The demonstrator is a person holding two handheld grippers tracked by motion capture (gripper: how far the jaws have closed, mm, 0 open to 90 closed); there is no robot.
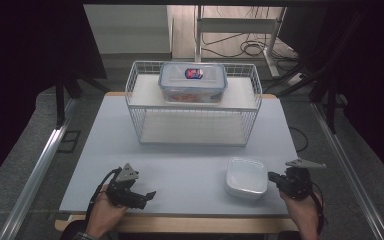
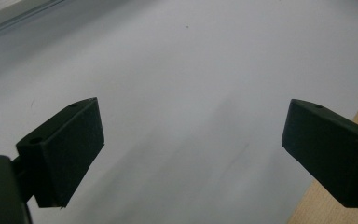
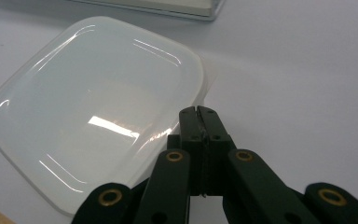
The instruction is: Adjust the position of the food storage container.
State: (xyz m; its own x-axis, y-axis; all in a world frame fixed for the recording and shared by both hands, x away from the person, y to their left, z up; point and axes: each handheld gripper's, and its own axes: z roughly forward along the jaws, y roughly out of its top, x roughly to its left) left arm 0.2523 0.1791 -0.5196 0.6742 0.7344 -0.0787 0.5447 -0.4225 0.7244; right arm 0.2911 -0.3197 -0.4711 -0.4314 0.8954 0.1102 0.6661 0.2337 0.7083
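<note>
A white square dish (image 1: 246, 176) sits on the table near its front right. My right gripper (image 1: 271, 176) is just right of the dish, held in a hand, jaws shut with nothing between them. In the right gripper view the closed tips (image 3: 198, 113) hover at the near rim of the white dish (image 3: 93, 112). My left gripper (image 1: 148, 196) rests at the front left of the table, pointing right, jaws open and empty. The left gripper view has its two fingers (image 2: 65, 149) spread wide over bare table. A clear lidded container (image 1: 193, 82) stands on top of a white wire rack (image 1: 140, 107).
The wire rack's lower shelf (image 1: 192, 127) is bare. The grey table top (image 1: 190, 160) ends at a wooden front edge (image 1: 180, 224). Metal rails (image 1: 40, 165) run along both sides of the table; cables and a frame lie on the floor behind.
</note>
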